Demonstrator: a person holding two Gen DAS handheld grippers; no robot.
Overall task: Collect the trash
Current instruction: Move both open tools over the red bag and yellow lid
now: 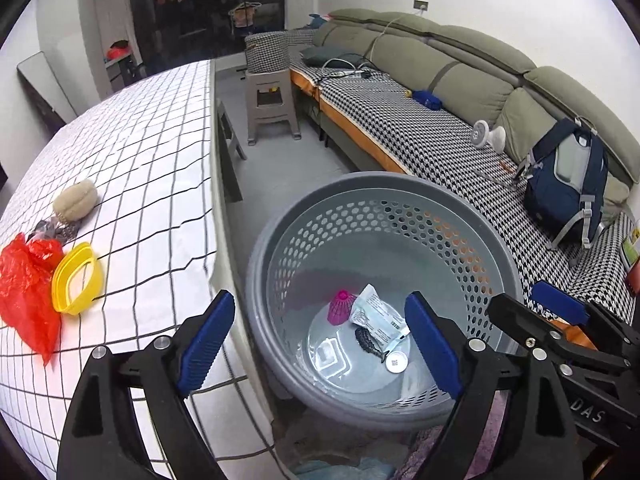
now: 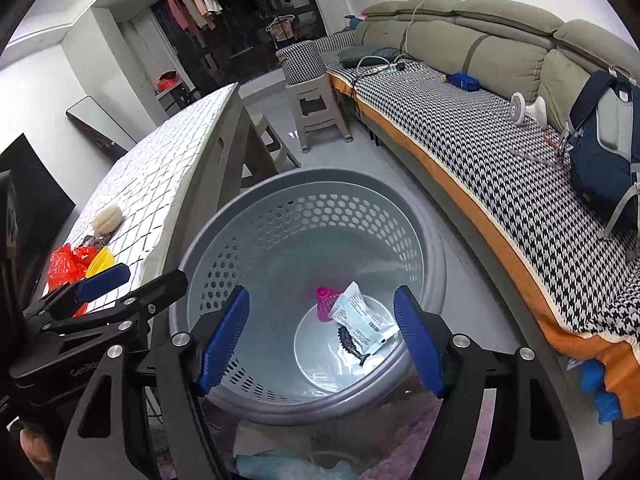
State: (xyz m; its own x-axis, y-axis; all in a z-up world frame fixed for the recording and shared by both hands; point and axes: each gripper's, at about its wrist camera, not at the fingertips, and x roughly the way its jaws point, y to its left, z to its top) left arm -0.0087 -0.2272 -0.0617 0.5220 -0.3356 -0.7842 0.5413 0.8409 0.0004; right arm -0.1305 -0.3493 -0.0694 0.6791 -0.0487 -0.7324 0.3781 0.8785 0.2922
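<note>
Left wrist view: the left gripper (image 1: 320,344) stands wide with nothing between its blue pads, hanging over the near rim of the grey basket (image 1: 460,196). Straight below and just ahead of it, on the basket floor, lie a white packet (image 1: 376,314), a pink shuttlecock (image 1: 340,307), a small dark fish-shaped piece (image 1: 370,344) and a clear lid (image 1: 330,356). The right gripper (image 2: 322,340) is also wide and empty, close beside the left one and over the same basket.

Well off to the left gripper's left, on the checked surface (image 1: 160,140), trash is still waiting: a red plastic bag (image 1: 24,288), touching it a yellow ring (image 1: 78,278), and beyond them a beige puff (image 1: 76,200).

Risks, as I judge them: swinging left, a finger could catch the basket rim and tip it. The limp bag may slip from a shallow pinch, or drag the ring along.
</note>
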